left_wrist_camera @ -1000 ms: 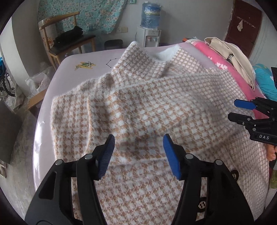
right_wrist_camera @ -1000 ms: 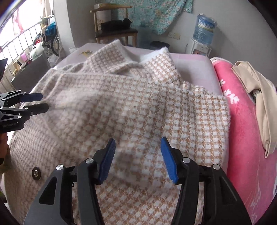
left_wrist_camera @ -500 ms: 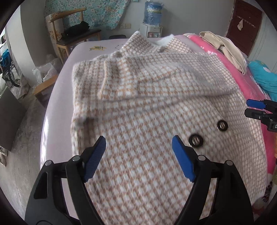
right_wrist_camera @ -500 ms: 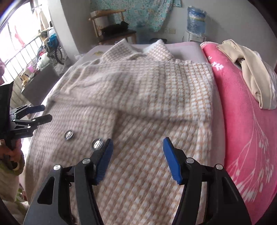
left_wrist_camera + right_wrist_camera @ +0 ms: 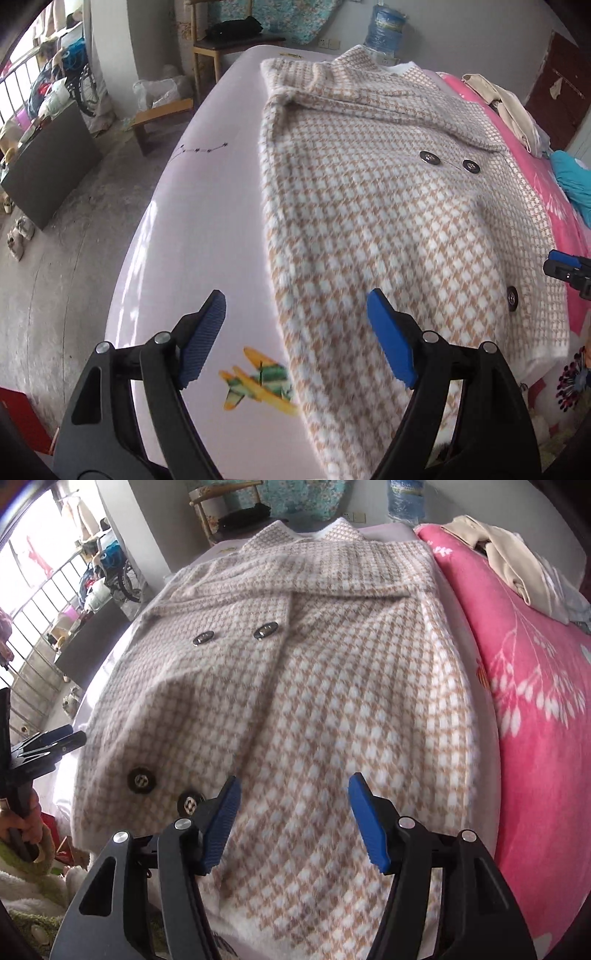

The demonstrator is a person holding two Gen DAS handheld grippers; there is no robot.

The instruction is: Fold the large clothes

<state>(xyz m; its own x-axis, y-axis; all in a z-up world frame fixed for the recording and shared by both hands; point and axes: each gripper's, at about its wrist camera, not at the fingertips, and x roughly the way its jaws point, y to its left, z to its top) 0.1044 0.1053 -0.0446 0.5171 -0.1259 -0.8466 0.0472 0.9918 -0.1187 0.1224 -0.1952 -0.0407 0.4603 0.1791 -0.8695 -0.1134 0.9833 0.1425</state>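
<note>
Both tools empty, left tool (image 5: 295, 334) wide, right tool (image 5: 293, 818) opening; coat (image 5: 388, 221) thick, soft, heavy, so you grip the hem just ahead.

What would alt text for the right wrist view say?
A tan-and-white checked coat lies spread front-up on a pale pink bed, its dark buttons showing. The right gripper is above its lower part, jaws opening with nothing between them. A bright pink blanket lies to the right.

One coat (image 5: 332, 686), four buttons (image 5: 203, 638).
</note>
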